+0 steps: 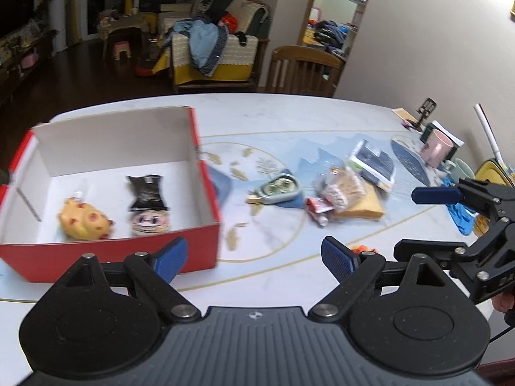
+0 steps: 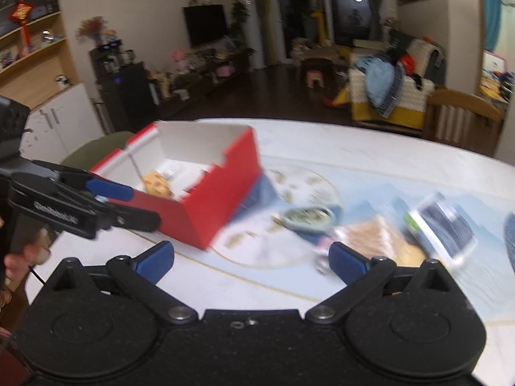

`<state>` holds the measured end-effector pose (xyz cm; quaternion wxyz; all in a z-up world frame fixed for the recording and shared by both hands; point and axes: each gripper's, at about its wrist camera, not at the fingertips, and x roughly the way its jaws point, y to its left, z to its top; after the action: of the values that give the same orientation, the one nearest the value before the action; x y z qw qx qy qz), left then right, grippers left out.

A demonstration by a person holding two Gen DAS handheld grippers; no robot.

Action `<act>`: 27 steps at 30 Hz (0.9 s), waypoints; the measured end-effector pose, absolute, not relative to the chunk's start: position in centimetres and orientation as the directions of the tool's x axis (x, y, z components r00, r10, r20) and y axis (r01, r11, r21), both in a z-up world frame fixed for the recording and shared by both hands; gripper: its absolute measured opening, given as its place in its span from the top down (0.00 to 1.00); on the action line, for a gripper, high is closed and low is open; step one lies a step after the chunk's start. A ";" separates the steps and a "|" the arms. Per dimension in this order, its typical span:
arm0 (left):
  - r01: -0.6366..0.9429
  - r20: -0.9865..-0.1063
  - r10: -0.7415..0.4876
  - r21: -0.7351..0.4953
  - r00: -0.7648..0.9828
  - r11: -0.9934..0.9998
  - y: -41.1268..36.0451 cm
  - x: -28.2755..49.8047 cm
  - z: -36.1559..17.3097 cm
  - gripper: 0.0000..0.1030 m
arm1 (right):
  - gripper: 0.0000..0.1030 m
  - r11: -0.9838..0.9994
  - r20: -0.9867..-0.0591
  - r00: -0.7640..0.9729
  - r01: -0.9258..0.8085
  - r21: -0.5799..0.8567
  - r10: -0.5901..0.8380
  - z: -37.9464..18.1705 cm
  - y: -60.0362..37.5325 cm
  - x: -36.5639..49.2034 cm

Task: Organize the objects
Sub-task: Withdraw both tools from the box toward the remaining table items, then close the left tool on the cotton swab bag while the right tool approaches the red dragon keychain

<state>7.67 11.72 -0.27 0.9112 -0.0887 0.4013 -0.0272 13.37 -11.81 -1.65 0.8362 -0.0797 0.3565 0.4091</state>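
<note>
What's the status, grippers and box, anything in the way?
Left gripper open, empty. Right gripper open, empty. Red box holds yellow toy and dark packet; snack bags and green case on table. Path clear.

Red cardboard box [image 1: 206, 244], open top, white inside, standing on the desk [image 1: 289, 112] at its left part. Contents: yellow toy with red spots [image 1: 85, 222], lying on the box floor at left; black snack packet with a cartoon face [image 1: 148, 204], flat just beside it at right.

Loose items on the desk, right of the box: grey-green oval case [image 1: 278, 189]; clear bag of beige pieces [image 1: 341, 188], resting on a tan flat packet [image 1: 370, 207]; small red-and-white wrapper [image 1: 317, 209] against the bag; dark-covered white booklet [image 1: 375, 162], tilted, behind.
</note>
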 end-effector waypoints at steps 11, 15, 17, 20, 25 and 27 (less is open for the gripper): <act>0.043 -0.735 -0.167 -0.185 0.657 0.982 5.5 11.1 -2.2 0.00 | 0.01 0.718 -0.729 0.441 -0.689 0.100 0.524 -6.3 -16.7 13.9; 0.075 -0.743 -0.165 -0.153 0.649 0.985 3.5 12.9 -2.9 0.00 | 0.01 0.715 -0.751 0.437 -0.696 0.067 0.496 -8.2 -16.8 14.0; 0.096 -0.744 -0.163 -0.133 0.648 0.986 2.6 13.9 -3.3 0.00 | 0.01 0.713 -0.761 0.434 -0.699 0.054 0.483 -9.2 -16.9 14.1; 0.123 -0.752 -0.165 -0.112 0.639 0.986 1.3 15.3 -4.0 0.00 | 0.01 0.710 -0.767 0.436 -0.704 0.035 0.470 -10.3 -16.7 14.5; 0.169 -0.757 -0.160 -0.066 0.633 0.983 -0.8 17.6 -5.0 0.00 | 0.01 0.717 -0.774 0.424 -0.695 0.056 0.472 -11.3 -16.3 15.1; 0.187 -0.759 -0.153 -0.042 0.633 0.981 -1.5 18.5 -5.4 0.00 | 0.01 0.717 -0.774 0.420 -0.694 0.062 0.473 -11.7 -16.0 15.2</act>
<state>18.46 -1.50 -5.38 0.9035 0.0203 0.4177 -0.0943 15.16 -16.02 -11.72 0.8317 -0.1350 0.4085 0.3509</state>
